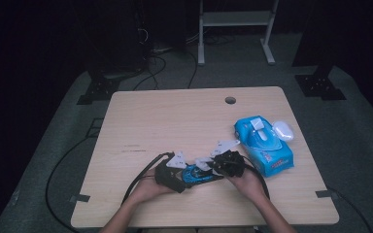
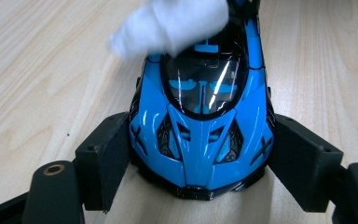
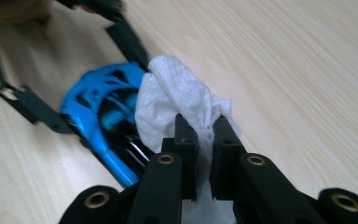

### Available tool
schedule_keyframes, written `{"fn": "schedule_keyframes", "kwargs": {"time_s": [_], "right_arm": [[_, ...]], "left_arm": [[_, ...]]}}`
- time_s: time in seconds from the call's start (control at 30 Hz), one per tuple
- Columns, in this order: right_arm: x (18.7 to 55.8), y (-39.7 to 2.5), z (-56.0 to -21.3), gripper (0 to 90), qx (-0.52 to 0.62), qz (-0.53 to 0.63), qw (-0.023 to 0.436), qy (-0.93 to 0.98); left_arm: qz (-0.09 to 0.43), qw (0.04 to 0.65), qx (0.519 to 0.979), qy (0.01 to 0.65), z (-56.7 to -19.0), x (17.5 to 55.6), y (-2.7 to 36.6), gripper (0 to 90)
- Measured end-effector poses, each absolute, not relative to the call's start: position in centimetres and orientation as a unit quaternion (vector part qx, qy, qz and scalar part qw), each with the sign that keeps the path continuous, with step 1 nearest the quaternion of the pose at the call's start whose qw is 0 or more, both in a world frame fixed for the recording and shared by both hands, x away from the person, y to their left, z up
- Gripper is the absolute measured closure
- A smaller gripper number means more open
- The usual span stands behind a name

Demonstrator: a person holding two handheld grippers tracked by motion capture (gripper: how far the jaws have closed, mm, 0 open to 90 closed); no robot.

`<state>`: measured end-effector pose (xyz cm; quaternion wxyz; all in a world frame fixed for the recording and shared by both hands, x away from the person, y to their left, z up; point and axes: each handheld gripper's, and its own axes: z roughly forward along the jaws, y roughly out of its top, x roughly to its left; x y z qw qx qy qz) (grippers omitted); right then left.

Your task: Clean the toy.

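Observation:
A blue and black toy car (image 2: 200, 126) lies on the wooden table (image 1: 175, 126) near the front edge; in the high view the toy car (image 1: 197, 173) sits between my two hands. My left gripper (image 2: 198, 163) is shut on the car's nose, one pad on each side. My right gripper (image 3: 204, 135) is shut on a crumpled white wipe (image 3: 172, 100), which rests on the car's body. The wipe (image 2: 170, 23) also appears blurred over the car's rear in the left gripper view. In the high view the left gripper (image 1: 171, 171) and right gripper (image 1: 228, 161) flank the car.
A blue pack of wet wipes (image 1: 263, 144) lies at the right of the table, with a small white object (image 1: 282, 129) beside it. A cable hole (image 1: 230, 100) sits near the far edge. Cables trail off the front left. A white frame stands on the floor behind.

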<state>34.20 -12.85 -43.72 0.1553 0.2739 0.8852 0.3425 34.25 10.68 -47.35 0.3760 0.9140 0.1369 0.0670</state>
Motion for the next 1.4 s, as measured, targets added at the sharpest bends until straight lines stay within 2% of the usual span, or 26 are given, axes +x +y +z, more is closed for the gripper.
{"fn": "schedule_keyframes", "kwargs": {"time_s": [0.03,0.1,0.17,0.33,0.43,0.53,0.87,0.93,1.0,1.13,1.23,1.3,1.37,1.4], "right_arm": [[34.3,-13.4,-43.8,82.9,0.28,0.333,0.165,0.885],[34.3,-15.1,-44.0,83.0,0.302,0.351,0.147,0.874],[33.6,-15.8,-44.0,83.0,0.298,0.358,0.152,0.872],[32.0,-15.7,-43.8,83.3,0.271,0.349,0.15,0.885],[32.7,-15.1,-44.0,83.5,0.275,0.351,0.147,0.883],[33.9,-15.4,-43.8,83.5,0.29,0.363,0.124,0.877],[31.6,-16.9,-41.1,82.0,0.273,0.337,0.112,0.894],[31.9,-17.0,-41.1,79.2,0.277,0.33,0.097,0.897],[32.5,-16.6,-41.5,67.7,0.279,0.326,0.083,0.899],[33.2,-15.4,-42.4,50.3,0.272,0.33,0.078,0.9],[33.9,-14.4,-42.9,45.7,0.269,0.343,0.074,0.897],[34.4,-13.8,-43.3,46.0,0.272,0.345,0.069,0.896],[35.0,-13.1,-43.8,48.7,0.284,0.343,0.064,0.893],[35.2,-13.0,-44.0,53.2,0.288,0.349,0.063,0.889]], "left_arm": [[0.066,0.377,0.913,0.138,-47.4,34.3,10.6,24.7],[0.068,0.377,0.913,0.136,-47.4,34.3,10.6,24.6],[0.071,0.376,0.914,0.136,-47.4,34.2,10.5,24.6],[0.068,0.374,0.914,0.139,-47.3,34.2,10.7,24.6],[0.067,0.375,0.914,0.142,-47.4,34.2,10.6,24.6],[0.068,0.376,0.913,0.142,-47.4,34.2,10.6,24.8],[0.065,0.375,0.914,0.139,-47.3,34.3,10.5,24.8],[0.066,0.376,0.914,0.139,-47.4,34.3,10.6,24.8],[0.066,0.375,0.914,0.139,-47.3,34.3,10.5,24.8],[0.065,0.376,0.914,0.139,-47.3,34.3,10.5,24.8],[0.065,0.376,0.914,0.136,-47.3,34.3,10.5,24.8],[0.065,0.373,0.916,0.133,-47.3,34.4,10.5,24.8],[0.064,0.372,0.916,0.133,-47.3,34.4,10.5,24.8],[0.064,0.372,0.916,0.134,-47.3,34.4,10.6,24.9]]}}
